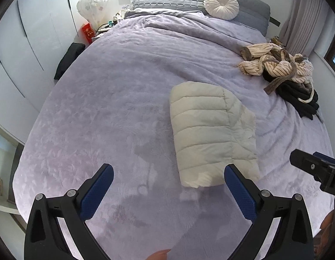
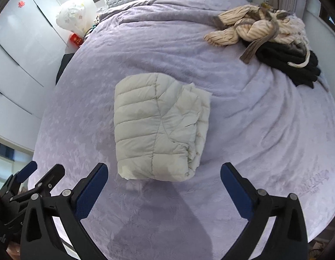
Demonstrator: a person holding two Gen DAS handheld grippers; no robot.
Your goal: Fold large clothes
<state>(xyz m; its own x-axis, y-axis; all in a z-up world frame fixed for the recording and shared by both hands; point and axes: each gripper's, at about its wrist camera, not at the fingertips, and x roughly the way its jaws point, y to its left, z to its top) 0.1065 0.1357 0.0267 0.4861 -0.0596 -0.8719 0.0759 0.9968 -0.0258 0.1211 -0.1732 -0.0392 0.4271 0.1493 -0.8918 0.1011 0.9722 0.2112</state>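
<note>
Lavender bedding covers the bed (image 1: 102, 108) on which everything lies, with a grey quilted headboard and a round cream cushion (image 1: 221, 4) seen at the far end. Near the middle of the bed, a cream quilted down jacket (image 2: 158, 127) is found already folded into a compact rectangle, its layered loose edges turned toward the right side. Well apart from it, at the far right of the bed, a tangled pile of unfolded clothes (image 2: 265, 34) is heaped: striped cream garments on top of black ones. The left claw (image 1: 168, 178) is held spread wide and empty above the bedding, just short of the jacket's near end; the right claw (image 2: 164, 176) is likewise spread wide, gripping nothing, with the jacket just ahead of its fingers. The jacket's fold is judged complete, so the step in hand is probably to fetch the next garment from the pile. To do that well, one garment should be separated from the tangle by a cuff or hem rather than dragged out with the rest, and it should be spread flat on bare bedding clear of the folded jacket.
</note>
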